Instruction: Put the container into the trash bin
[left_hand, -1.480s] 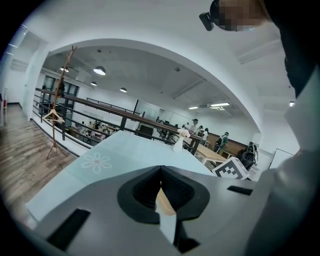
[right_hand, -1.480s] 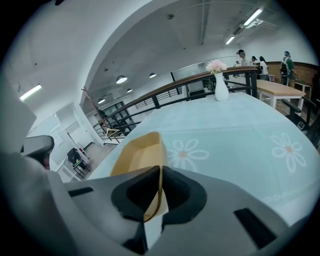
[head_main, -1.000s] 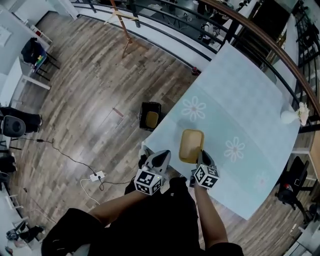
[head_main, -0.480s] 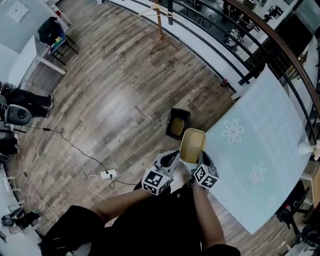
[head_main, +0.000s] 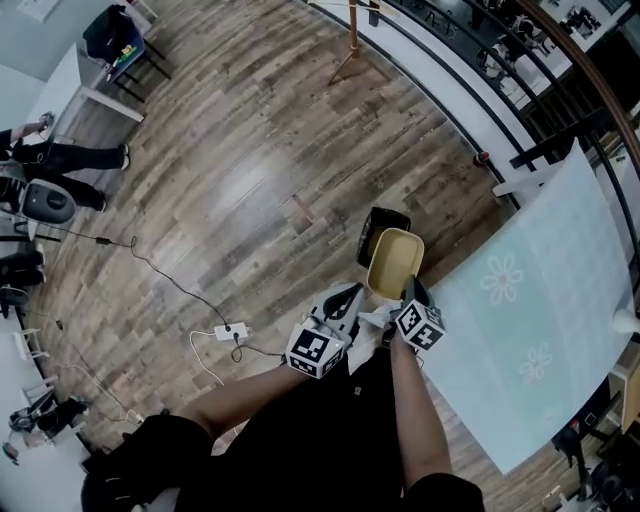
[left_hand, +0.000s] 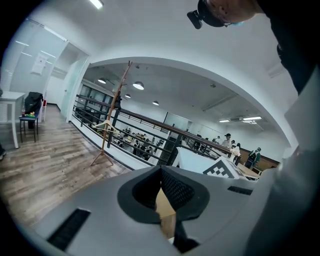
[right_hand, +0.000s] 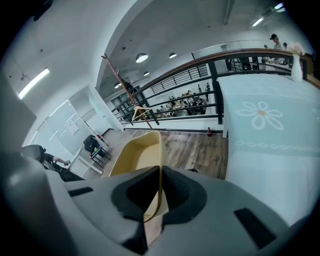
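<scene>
In the head view a shallow yellow container (head_main: 394, 263) hangs in the air past the table's left edge, overlapping a black trash bin (head_main: 384, 224) that stands on the wood floor. My right gripper (head_main: 408, 293) is shut on the container's near rim. In the right gripper view the yellow container (right_hand: 136, 156) stands on edge, its rim pinched between the jaws of the right gripper (right_hand: 159, 186). My left gripper (head_main: 347, 298) is just left of the container, jaws together and apart from it. In its own view the left gripper (left_hand: 161, 176) points upward into the hall.
A table with a light blue flowered cloth (head_main: 545, 300) lies to the right. A power strip with its cable (head_main: 228, 331) is on the floor to the left. A railing (head_main: 470, 55) and a wooden coat stand (head_main: 352, 35) are beyond the bin.
The container has left the table top in my right gripper and travelled left past the table's edge to the bin. The view has turned from the table to the floor.
</scene>
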